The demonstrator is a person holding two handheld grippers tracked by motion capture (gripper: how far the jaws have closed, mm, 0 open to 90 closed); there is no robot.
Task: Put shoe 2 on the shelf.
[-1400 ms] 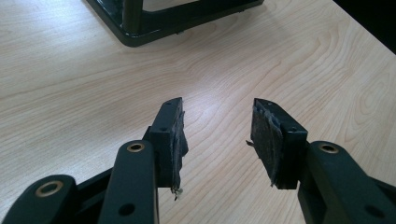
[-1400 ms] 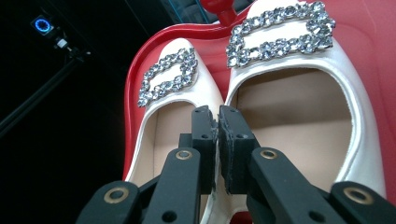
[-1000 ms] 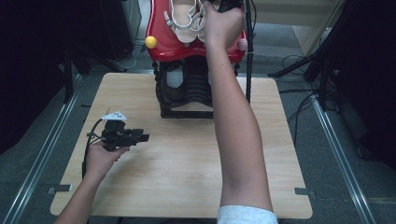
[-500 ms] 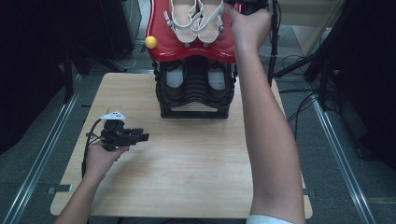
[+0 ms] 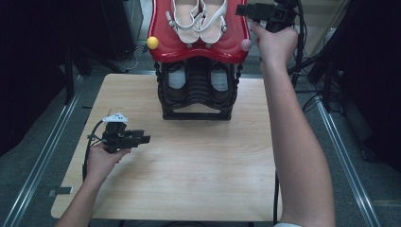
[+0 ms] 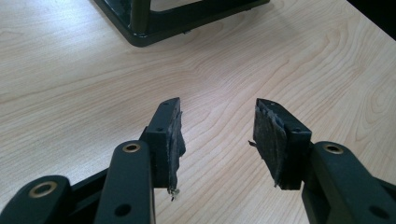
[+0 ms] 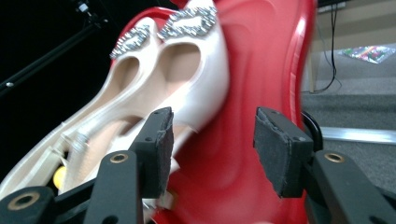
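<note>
Scene: a two-tier shoe rack [image 5: 196,101] stands at the far edge of the desk [image 5: 189,175]; its red top tray [image 5: 163,45] carries a pair of white sandals [image 5: 198,21], and dark shoes [image 5: 176,80] sit on the black lower tier.
Right gripper: the right gripper [image 5: 250,10] is held up at the right end of the red tray, just beside the sandals. Its jaws have just been opening and stand wide apart with nothing between them.
Sandals against the fingers: in the right gripper view the sandals [image 7: 154,88] lie beyond and to the left of the left finger [image 7: 159,149], apart from both pads; through the gap itself only the red tray [image 7: 261,56] shows. They lie side by side, jewelled straps at the far end.
Left gripper: the left gripper [image 5: 142,139] rests low over the bare desk, well apart from the rack, fingers [image 6: 168,140] spread and empty.
Risk, rack: judged from here, a sideways sweep of the right hand could knock the tray rim and rock the rack.
Risk, sandals: the tray looks glossy and tilted, so a nudge might slide the pair out of line or off it.
Risk, re-grasp: closing again from this spot would catch only tray edge, not shoe.
</note>
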